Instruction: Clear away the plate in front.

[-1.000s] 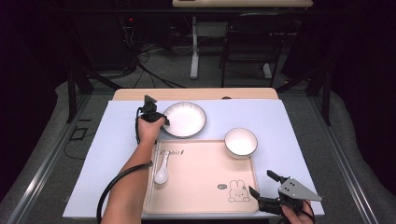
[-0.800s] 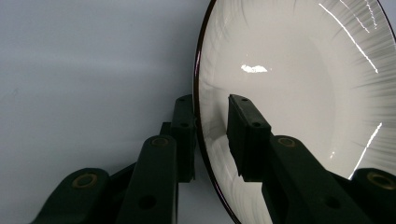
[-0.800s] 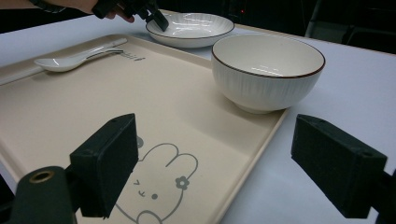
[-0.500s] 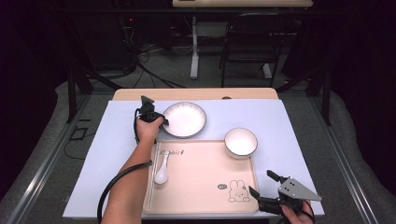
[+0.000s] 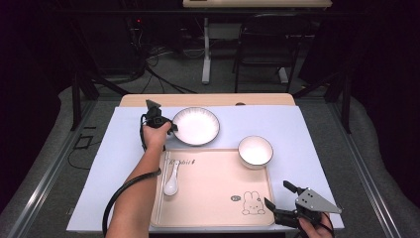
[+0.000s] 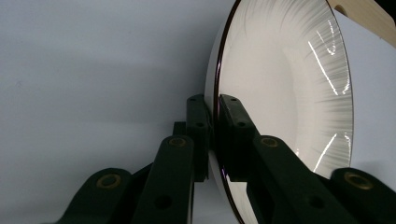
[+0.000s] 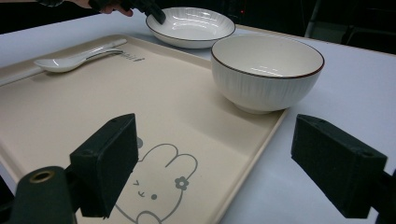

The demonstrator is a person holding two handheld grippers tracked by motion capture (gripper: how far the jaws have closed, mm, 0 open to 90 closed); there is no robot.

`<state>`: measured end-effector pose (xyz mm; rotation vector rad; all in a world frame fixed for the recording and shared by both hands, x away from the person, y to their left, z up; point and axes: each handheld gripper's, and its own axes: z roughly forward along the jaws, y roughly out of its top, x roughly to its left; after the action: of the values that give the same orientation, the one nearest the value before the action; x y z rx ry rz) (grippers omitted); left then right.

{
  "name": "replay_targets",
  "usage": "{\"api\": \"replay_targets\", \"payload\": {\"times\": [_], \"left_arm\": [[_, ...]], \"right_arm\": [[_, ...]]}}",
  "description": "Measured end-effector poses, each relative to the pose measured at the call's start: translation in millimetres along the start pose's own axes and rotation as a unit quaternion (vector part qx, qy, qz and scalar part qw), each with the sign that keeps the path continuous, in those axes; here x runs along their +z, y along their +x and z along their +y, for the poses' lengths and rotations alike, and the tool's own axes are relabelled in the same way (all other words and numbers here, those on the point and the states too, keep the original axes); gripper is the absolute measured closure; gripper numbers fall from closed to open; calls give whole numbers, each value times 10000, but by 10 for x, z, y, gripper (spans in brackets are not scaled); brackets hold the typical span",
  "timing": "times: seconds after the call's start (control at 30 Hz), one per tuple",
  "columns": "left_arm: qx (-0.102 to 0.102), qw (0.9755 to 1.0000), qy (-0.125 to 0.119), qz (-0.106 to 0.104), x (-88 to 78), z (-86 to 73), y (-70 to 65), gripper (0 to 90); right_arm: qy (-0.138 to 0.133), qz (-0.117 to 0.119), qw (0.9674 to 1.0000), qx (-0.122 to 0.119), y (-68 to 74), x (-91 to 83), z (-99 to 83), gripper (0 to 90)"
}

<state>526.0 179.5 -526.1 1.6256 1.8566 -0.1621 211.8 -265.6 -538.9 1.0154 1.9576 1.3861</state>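
left gripper (image 5: 171, 127): clamped right on the rim of the plate (image 5: 196, 126). In the left gripper view the two jaws pinch the dark-edged rim from both sides, one pad under, one on the inside face.
plate: white, ribbed, thin dark rim, sitting on the pale blue table cover (image 5: 307, 134) just beyond the far edge of the tray (image 5: 213, 191). Can't really tell if it's lifted off the cover or flat on it.
right gripper (image 5: 282, 194): jaws wide apart, nothing between them, hanging over the tray's near right corner, close to the little rabbit drawing (image 5: 251, 203).
bowl (image 5: 255, 150): white with a dark rim, upright, at the tray's far right corner. The right gripper view has its foot on the tray right by the tray's edge (image 7: 261, 63).
spoon (image 5: 172, 179): white ceramic one, lying on the left side of the tray, bowl end toward the person.
tray: beige, flat on the cover, mostly bare in the middle.
left hand (image 5: 155, 136): wrapped around the gripper handle, cable (image 5: 119, 193) looping back along the forearm.
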Motion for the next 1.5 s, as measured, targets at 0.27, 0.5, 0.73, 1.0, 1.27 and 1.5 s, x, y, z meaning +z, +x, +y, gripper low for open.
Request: {"api": "replay_targets", "payload": {"times": [0.27, 0.5, 0.73, 1.0, 1.27, 1.5], "left_arm": [[80, 9998, -58, 191, -57, 16, -137, 844], [110, 9997, -143, 192, -93, 40, -216, 848], [292, 9989, -132, 342, -146, 83, -329, 844], [427, 9977, -173, 497, -197, 113, -418, 839], [451, 9972, -268, 531, -307, 153, -438, 838], [554, 9964, -293, 570, -476, 180, -473, 835]], "right_arm": [[-1, -8, 10000, -2, -2, 0, 0, 143], [-11, -13, 10000, 8, -3, -2, -1, 143], [-8, -14, 10000, 19, -4, -4, -1, 143], [-15, -26, 10000, 32, -8, -8, -1, 143], [-16, -22, 10000, 31, -5, -8, -1, 143], [-17, -30, 10000, 16, -9, -10, -2, 143]]}}
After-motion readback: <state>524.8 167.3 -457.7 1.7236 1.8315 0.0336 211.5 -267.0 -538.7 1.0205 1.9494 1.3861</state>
